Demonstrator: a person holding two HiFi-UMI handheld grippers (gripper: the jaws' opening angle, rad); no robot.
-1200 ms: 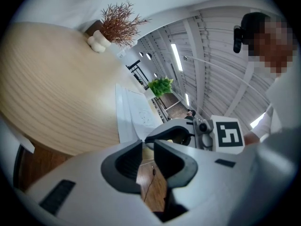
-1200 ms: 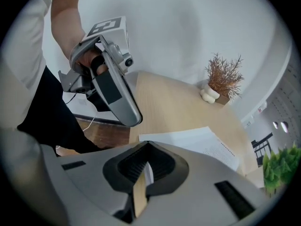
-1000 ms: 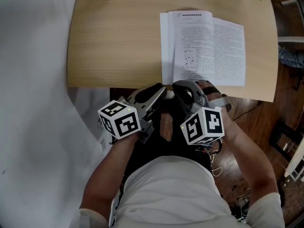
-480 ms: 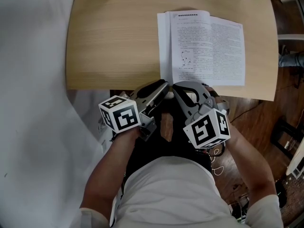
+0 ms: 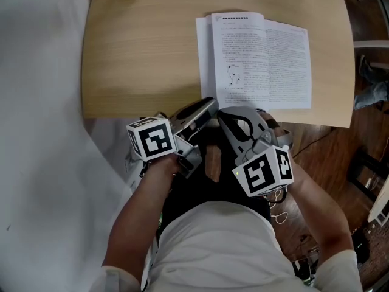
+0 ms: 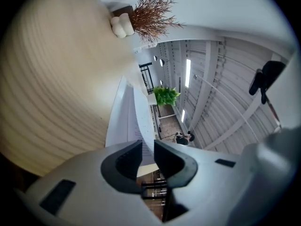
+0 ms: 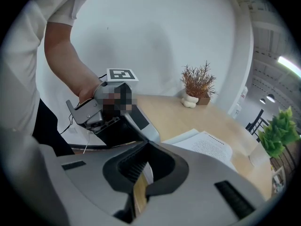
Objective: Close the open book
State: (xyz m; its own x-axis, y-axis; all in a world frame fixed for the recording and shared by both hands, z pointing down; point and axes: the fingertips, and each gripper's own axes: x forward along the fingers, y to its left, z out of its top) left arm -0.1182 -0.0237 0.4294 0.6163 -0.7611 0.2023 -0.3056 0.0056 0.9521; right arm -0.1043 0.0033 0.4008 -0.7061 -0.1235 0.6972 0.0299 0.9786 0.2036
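1. Well, the open white-paged book (image 5: 261, 62) lies flat on the pale wooden counter (image 5: 140, 59), by its near edge, pages up.
2. Its print is too small to read; I make out only a bold heading line (image 5: 236, 18) and a small diagram (image 5: 232, 73).
3. My left hand-held gripper (image 6: 147, 147) has its jaws slightly apart, empty, near the book's near-left corner.
4. My right hand-held gripper (image 7: 146, 145) is clenched on nothing, just beside the left, at the counter's near edge.
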